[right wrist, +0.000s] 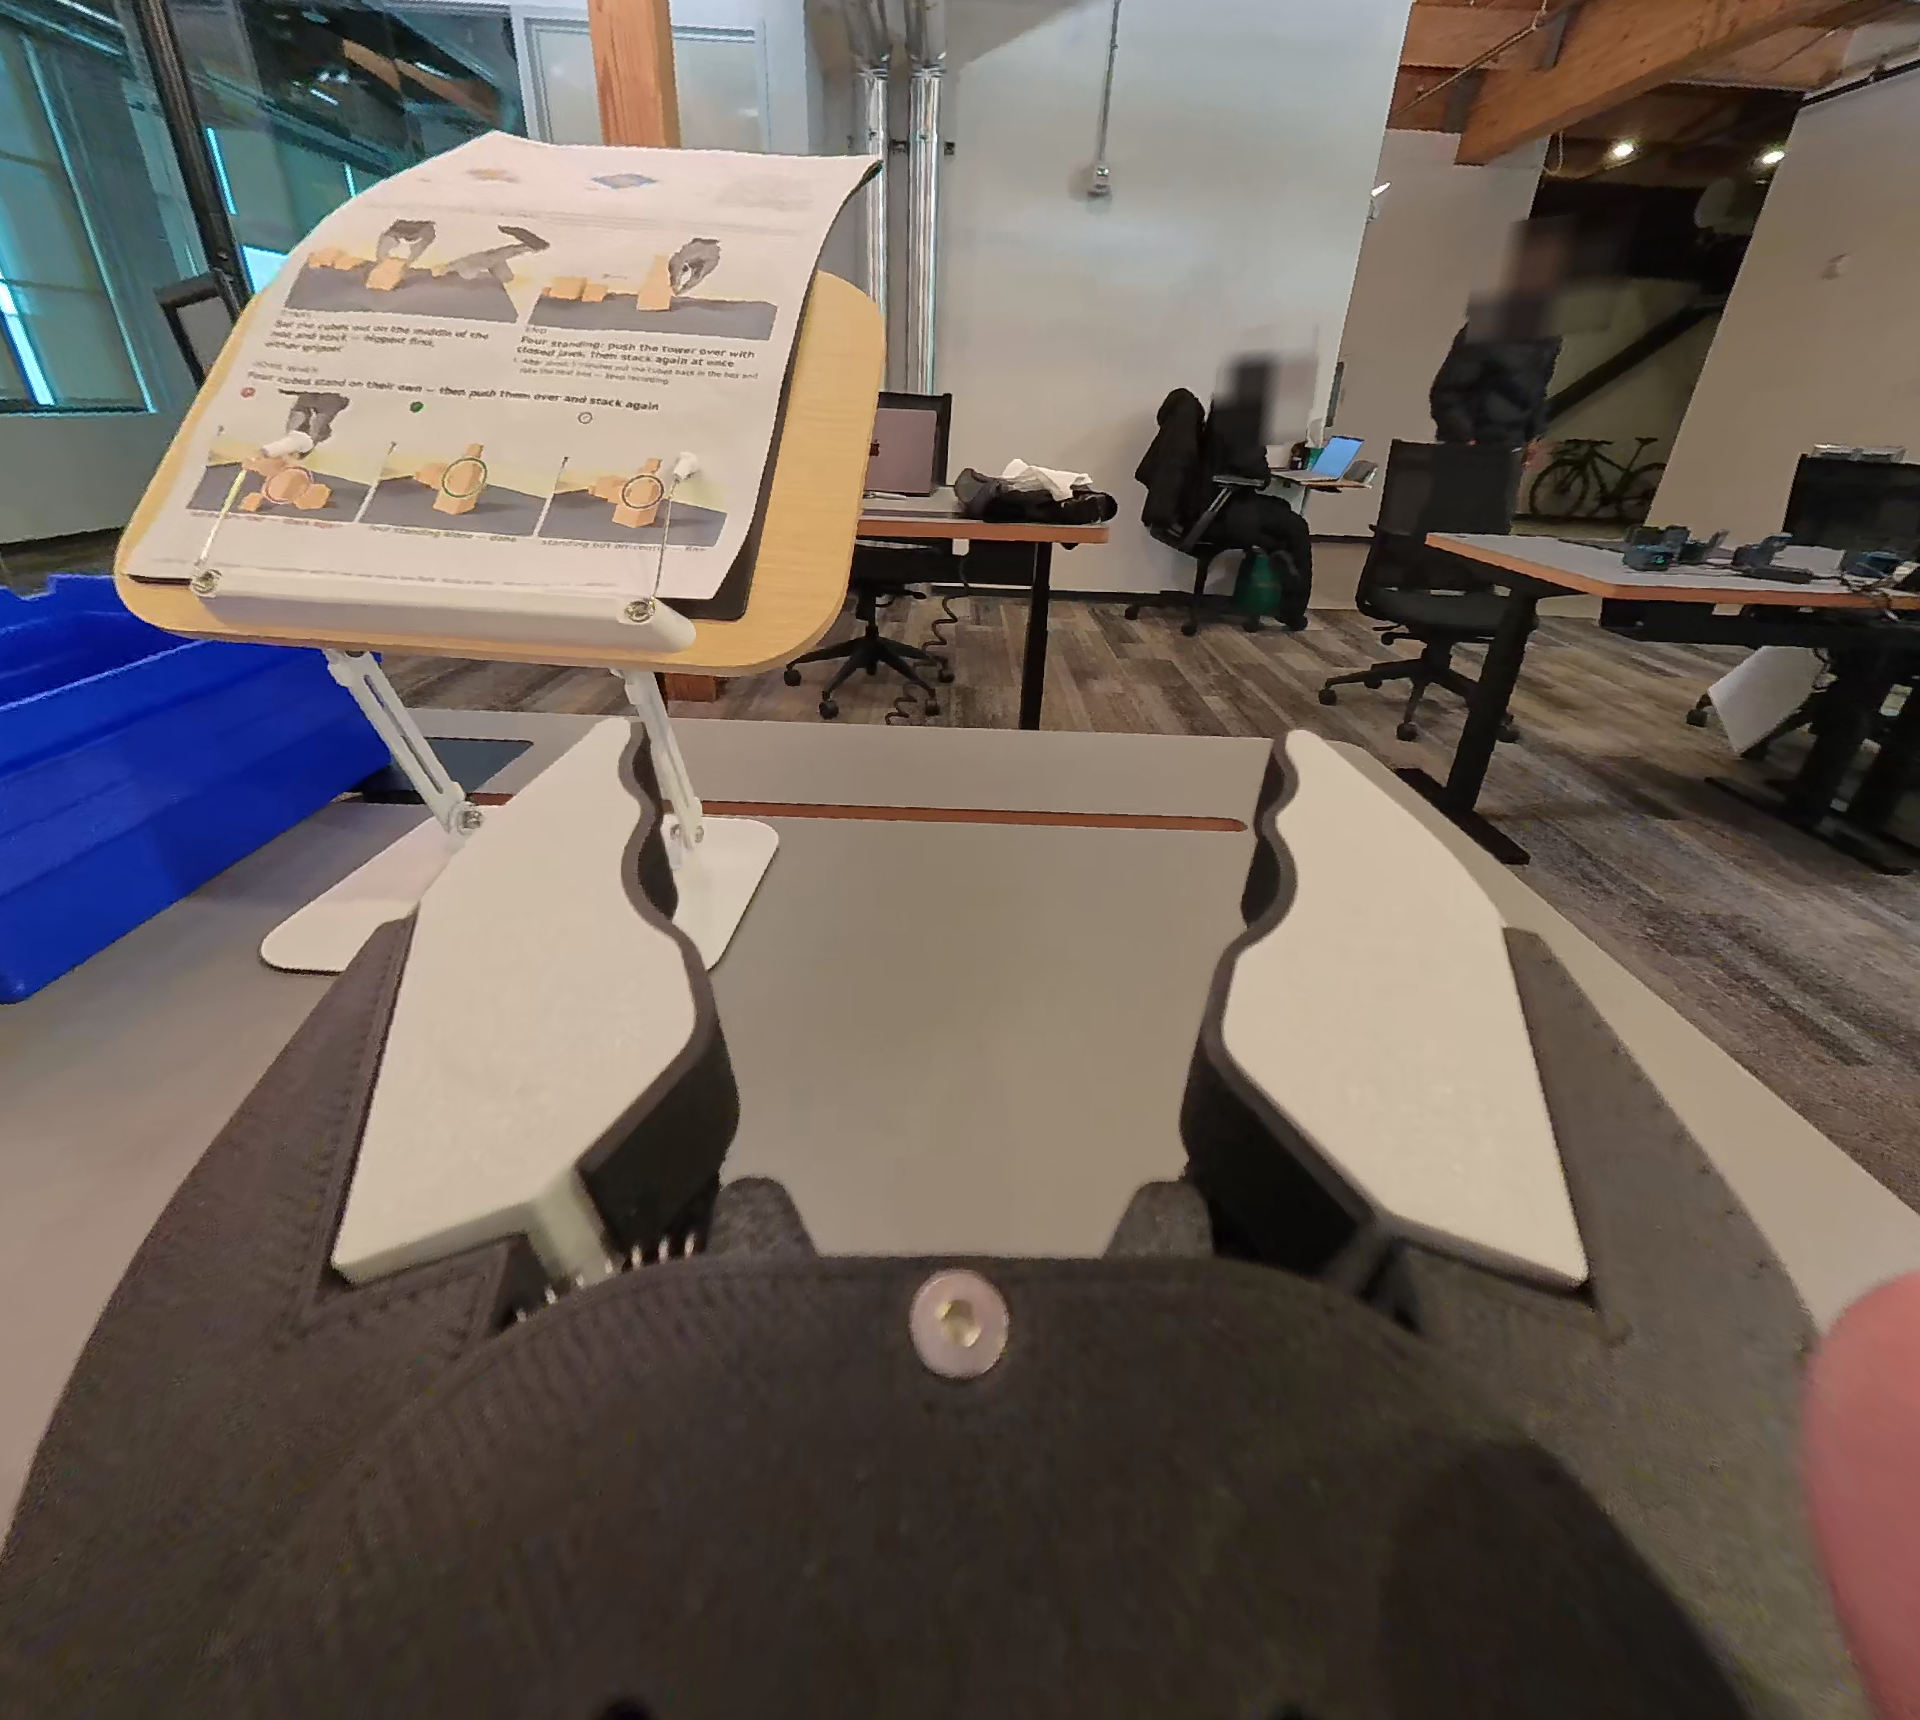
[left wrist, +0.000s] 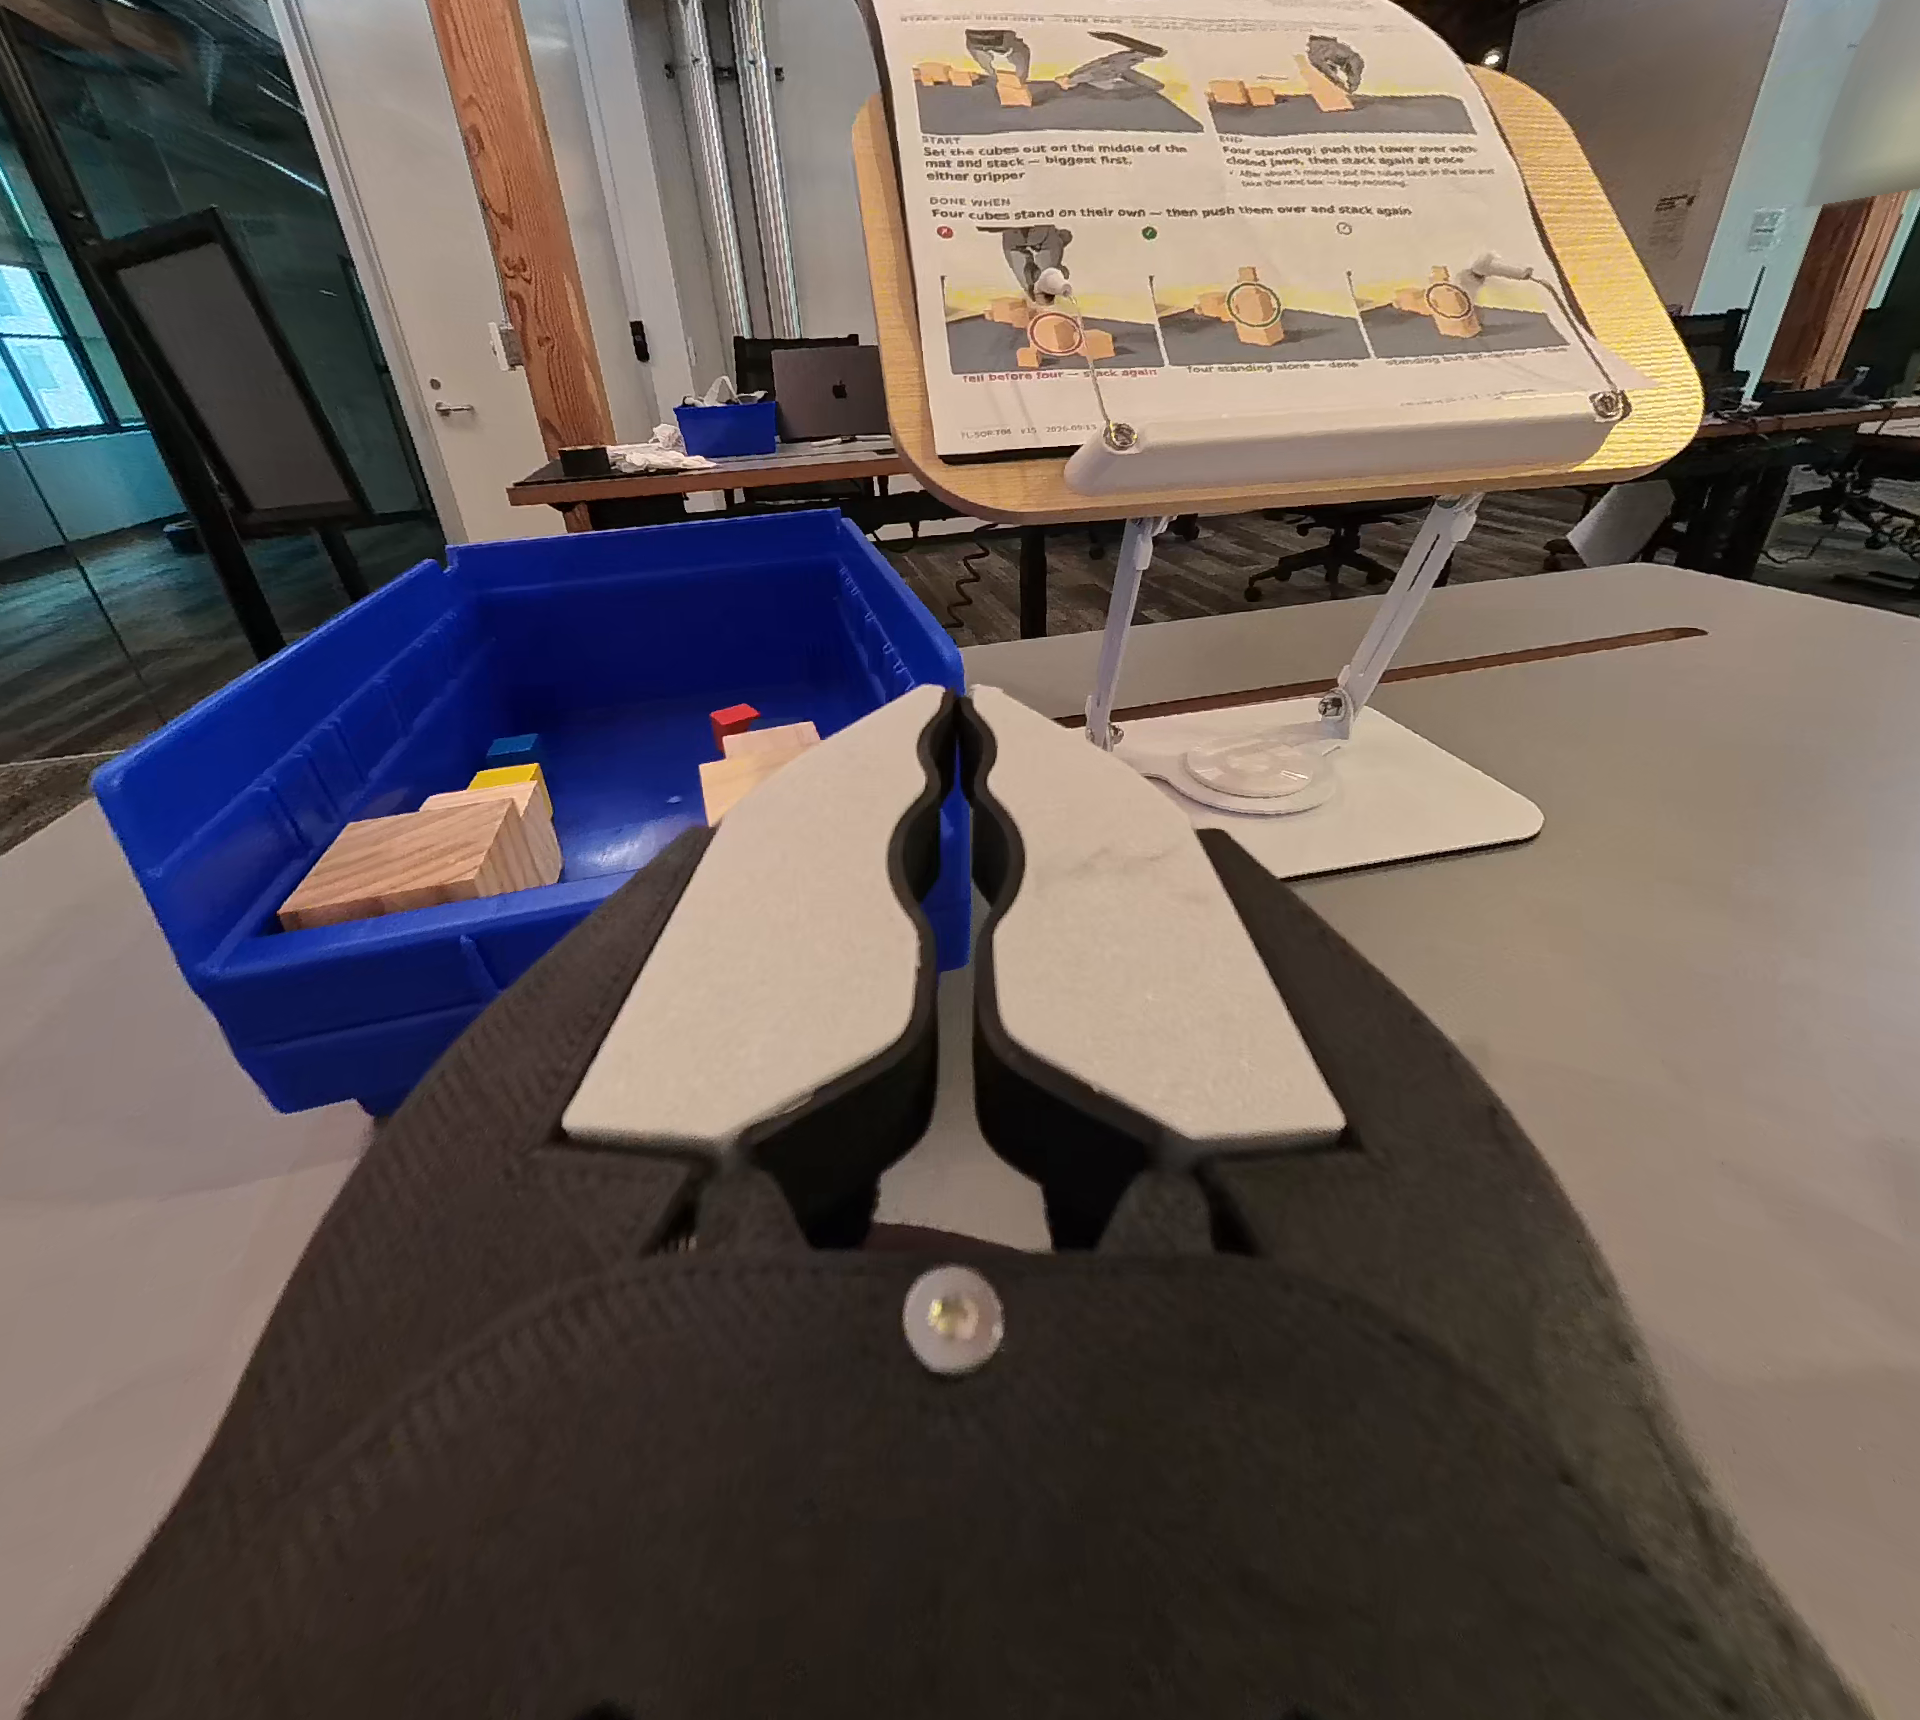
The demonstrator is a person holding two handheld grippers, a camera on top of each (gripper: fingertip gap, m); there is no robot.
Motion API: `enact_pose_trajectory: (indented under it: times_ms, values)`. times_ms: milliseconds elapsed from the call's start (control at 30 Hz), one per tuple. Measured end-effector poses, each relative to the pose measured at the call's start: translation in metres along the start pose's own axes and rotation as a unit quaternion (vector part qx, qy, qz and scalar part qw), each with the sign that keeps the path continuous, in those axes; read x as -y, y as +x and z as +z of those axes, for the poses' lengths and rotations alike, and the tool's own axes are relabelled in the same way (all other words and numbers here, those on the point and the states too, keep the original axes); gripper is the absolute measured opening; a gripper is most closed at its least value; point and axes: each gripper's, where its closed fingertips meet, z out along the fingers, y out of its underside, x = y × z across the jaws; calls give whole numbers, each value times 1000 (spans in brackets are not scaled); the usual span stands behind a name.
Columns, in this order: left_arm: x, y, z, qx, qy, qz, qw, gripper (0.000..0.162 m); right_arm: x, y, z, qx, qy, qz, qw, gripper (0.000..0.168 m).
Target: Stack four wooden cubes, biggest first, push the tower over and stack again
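The wooden cubes (left wrist: 421,860) all lie in the blue bin (left wrist: 260,797) on the table (left wrist: 1558,995), so stacking has not begun. The left tongs (left wrist: 957,709) hover pressed together and empty near the bin's rim, while the right tongs (right wrist: 951,751) gape wide over bare table, likely ready to receive a cube.

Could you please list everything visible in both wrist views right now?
Bin: one, blue, left on the table.
Wooden cubes: at least three, pale, inside the bin.
Small blocks: three, red, blue, yellow, inside the bin.
Stand: one, wood and white, behind the claws, holding a printed sheet.
Table: one, grey.
Left claw: shut, empty.
Right claw: open, empty.
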Motion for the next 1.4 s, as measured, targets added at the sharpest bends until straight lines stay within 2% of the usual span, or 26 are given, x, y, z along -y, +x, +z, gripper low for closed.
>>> enact_pose_trajectory:
  times_ms: [1067, 1400]
  values:
    - [0, -24, -14, 39, 1, 11, 999, 0, -8, -25, 15, 25, 0, 3, 1000, 107]
    - [-1, -27, -14, 42, 0, 11, 999, 0, -29, -30, 20, 33, -32, 0, 999, 107]
